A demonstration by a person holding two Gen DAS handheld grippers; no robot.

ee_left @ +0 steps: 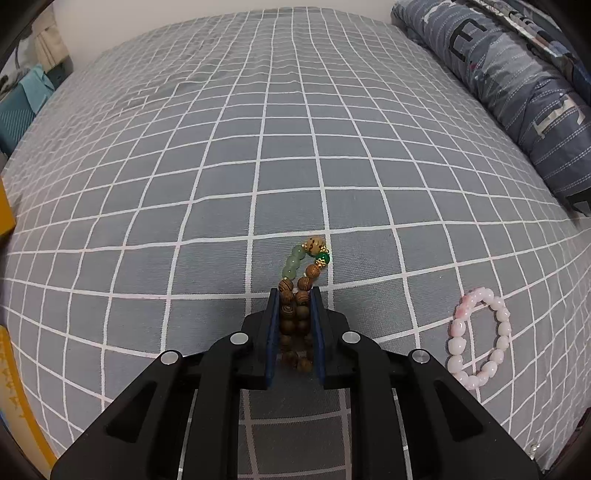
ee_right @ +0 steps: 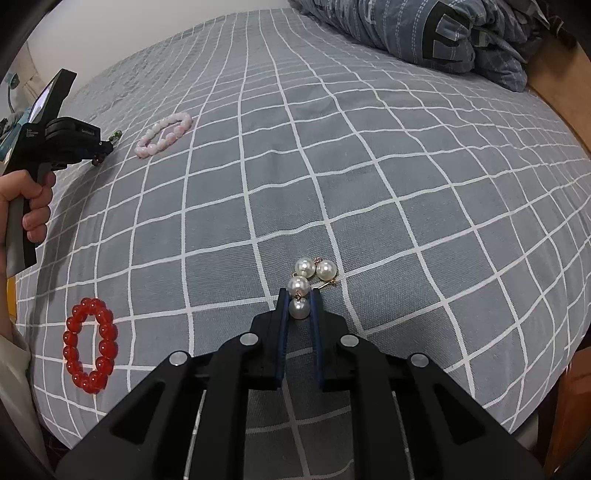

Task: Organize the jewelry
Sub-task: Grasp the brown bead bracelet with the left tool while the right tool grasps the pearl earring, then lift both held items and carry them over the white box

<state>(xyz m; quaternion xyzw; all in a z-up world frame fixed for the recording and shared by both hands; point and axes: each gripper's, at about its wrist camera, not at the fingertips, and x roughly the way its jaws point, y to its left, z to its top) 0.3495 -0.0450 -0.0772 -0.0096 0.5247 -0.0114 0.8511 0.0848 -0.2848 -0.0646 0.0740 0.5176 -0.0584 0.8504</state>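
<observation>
Left tool [ee_left: 294, 295] is clamped on the wooden bead bracelet [ee_left: 297, 314], both blue pads pressed against its brown beads, the strand squeezed into a narrow double row. Its green and cream end pokes out past the tips, over the grey checked bed sheet [ee_left: 184, 166]. Just off to the right lies the pink bracelet [ee_left: 478, 338], flat on the sheet, untouched. Over to the right tool [ee_right: 298, 295]: jaws narrow, straddling the pearl earrings [ee_right: 308, 280]. 1 pearl sits between the pads, 3 more lie just beyond the tips; whether the pads actually pinch it, I cannot tell. Far left in this view, the red bracelet [ee_right: 90, 350] rests near the bed's edge. A folded blue quilt [ee_right: 424, 29] is piled at the far end.
</observation>
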